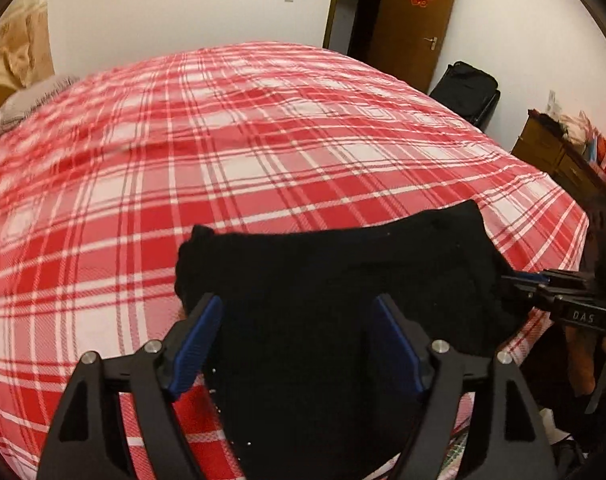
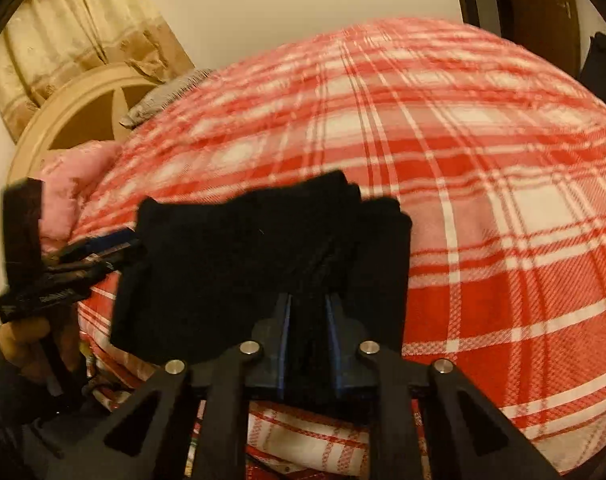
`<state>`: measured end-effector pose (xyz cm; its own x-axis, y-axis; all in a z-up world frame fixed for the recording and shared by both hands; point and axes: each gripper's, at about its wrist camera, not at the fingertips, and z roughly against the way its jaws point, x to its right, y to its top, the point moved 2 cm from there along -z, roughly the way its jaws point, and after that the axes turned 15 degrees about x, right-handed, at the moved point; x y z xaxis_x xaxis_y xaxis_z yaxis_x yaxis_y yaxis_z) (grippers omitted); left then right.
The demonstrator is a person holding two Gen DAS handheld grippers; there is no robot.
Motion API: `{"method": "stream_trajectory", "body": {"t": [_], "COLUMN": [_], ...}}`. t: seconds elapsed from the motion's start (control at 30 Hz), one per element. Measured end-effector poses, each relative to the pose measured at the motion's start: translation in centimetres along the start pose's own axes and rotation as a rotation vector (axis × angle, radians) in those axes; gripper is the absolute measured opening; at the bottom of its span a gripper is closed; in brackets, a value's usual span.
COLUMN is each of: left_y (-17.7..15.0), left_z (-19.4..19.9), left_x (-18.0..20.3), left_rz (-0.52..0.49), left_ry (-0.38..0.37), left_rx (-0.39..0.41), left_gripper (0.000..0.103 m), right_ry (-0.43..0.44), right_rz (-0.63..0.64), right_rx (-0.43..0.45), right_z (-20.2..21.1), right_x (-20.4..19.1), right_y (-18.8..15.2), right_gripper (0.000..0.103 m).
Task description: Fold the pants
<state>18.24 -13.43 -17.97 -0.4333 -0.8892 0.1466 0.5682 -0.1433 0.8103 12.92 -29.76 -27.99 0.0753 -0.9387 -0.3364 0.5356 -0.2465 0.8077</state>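
The black pants (image 1: 343,280) lie folded into a compact bundle at the near edge of the bed (image 1: 263,140), on its red and white checked cover, and serve here as the landmark. Nearest of all, in the left wrist view, the left gripper (image 1: 299,344) stands with its jaws spread wide on either side of the near part of the pants; its blue pads (image 1: 199,344) are apart from the cloth rather than pressing on it. In the right wrist view the right gripper (image 2: 309,332) has its jaws drawn in narrow, and a bunched ridge of the pants sits clamped between the blue pads (image 2: 287,336), so this gripper holds the pants at their near edge. Seen from the left wrist, the right gripper reaches the right side of the pants, with a hand (image 1: 583,364) behind it. Seen from the right wrist, the left gripper (image 2: 119,248) lies at the left side of the pants, carried by a hand (image 2: 23,344) in a dark sleeve.

Beyond the pants the checked cover runs bare across the bed. Far to the left of the pants are a pink cushion (image 2: 75,184) and a grey pillow (image 1: 27,104) by the headboard (image 2: 83,112). Past the bed, well beyond the pants, stand a brown door (image 1: 415,20), a black bag (image 1: 467,88) against the wall, and a wooden cabinet (image 1: 555,156) with items heaped on top that are too blurred to make out.
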Motion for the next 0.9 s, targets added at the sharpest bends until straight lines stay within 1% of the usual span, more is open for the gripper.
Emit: {"method": "stream_trajectory", "body": {"t": [0.03, 0.07, 0.13, 0.2, 0.27, 0.3, 0.37, 0.4, 0.47, 0.53, 0.6, 0.63, 0.67, 0.7, 0.73, 0.77, 0.83, 0.9], "left_y": [-0.1, -0.1, 0.0, -0.3, -0.7, -0.9, -1.5, -1.8, -2.2, -2.0, -1.6, -1.4, -1.3, -1.2, -1.1, -1.1, -1.1, -1.2], "left_z": [0.1, 0.3, 0.5, 0.8, 0.6, 0.3, -0.5, -1.1, -1.4, -1.3, -1.0, -1.0, -1.0, -1.1, -1.2, -1.3, -1.8, -1.9], "left_x": [0.2, 0.3, 0.3, 0.0, -0.6, -0.8, -1.4, -1.6, -1.6, -1.5, -1.2, -1.0, -0.8, -0.6, -0.4, -0.3, -0.4, -0.5], "left_rz": [-0.008, -0.037, -0.087, -0.106, -0.113, -0.113, -0.103, -0.097, -0.096, -0.095, -0.111, -0.122, -0.134, -0.142, -0.158, -0.17, -0.182, -0.176], "left_ry": [-0.002, 0.005, 0.022, 0.029, 0.04, 0.045, 0.059, 0.058, 0.06, 0.058, 0.06, 0.063, 0.065, 0.068, 0.072, 0.075, 0.082, 0.078], "left_rx": [-0.002, -0.004, 0.005, 0.008, 0.0, -0.001, -0.023, -0.038, -0.053, -0.052, -0.044, -0.041, -0.039, -0.037, -0.035, -0.039, -0.055, -0.06], "left_gripper": [0.08, 0.08, 0.08, 0.081, 0.081, 0.081, 0.081, 0.081, 0.081, 0.081, 0.082, 0.085, 0.086, 0.089, 0.09, 0.09, 0.09, 0.09], "right_ry": [0.004, 0.002, -0.031, -0.066, -0.077, -0.088, -0.086, -0.088, -0.147, -0.18, -0.154, -0.128, -0.091, -0.048, -0.015, 0.001, -0.028, -0.04], "right_rz": [-0.002, 0.0, 0.005, -0.013, -0.038, -0.039, -0.075, -0.085, -0.059, -0.022, 0.015, 0.03, 0.042, 0.049, 0.048, 0.037, 0.003, -0.019], "right_rx": [0.019, 0.029, 0.027, 0.002, -0.054, -0.069, -0.059, -0.061, -0.029, 0.038, 0.087, 0.102, 0.117, 0.126, 0.123, 0.108, 0.059, -0.008], "right_z": [0.6, 0.9, 1.1, 0.7, -0.3, -0.7, -0.6, -0.5, 0.2, 1.0, 1.5, 1.4, 1.1, 0.6, -0.1, -1.0, -3.1, -4.8], "right_x": [0.0, 0.2, 0.7, 1.6, 2.7, 3.0, 3.6, 3.7, 3.7, 3.1, 1.7, 0.9, 0.1, -0.7, -1.2, -1.4, -0.8, 0.1], "right_y": [0.4, 0.7, 0.9, 0.5, -0.5, -0.9, -0.8, -0.7, 0.0, 1.0, 2.1, 2.6, 3.1, 3.5, 3.6, 3.7, 3.3, 2.5], "right_gripper": [0.016, 0.016, 0.016, 0.016, 0.016, 0.016, 0.017, 0.024, 0.037, 0.037, 0.039, 0.041, 0.046, 0.049, 0.049, 0.049, 0.049, 0.05]}}
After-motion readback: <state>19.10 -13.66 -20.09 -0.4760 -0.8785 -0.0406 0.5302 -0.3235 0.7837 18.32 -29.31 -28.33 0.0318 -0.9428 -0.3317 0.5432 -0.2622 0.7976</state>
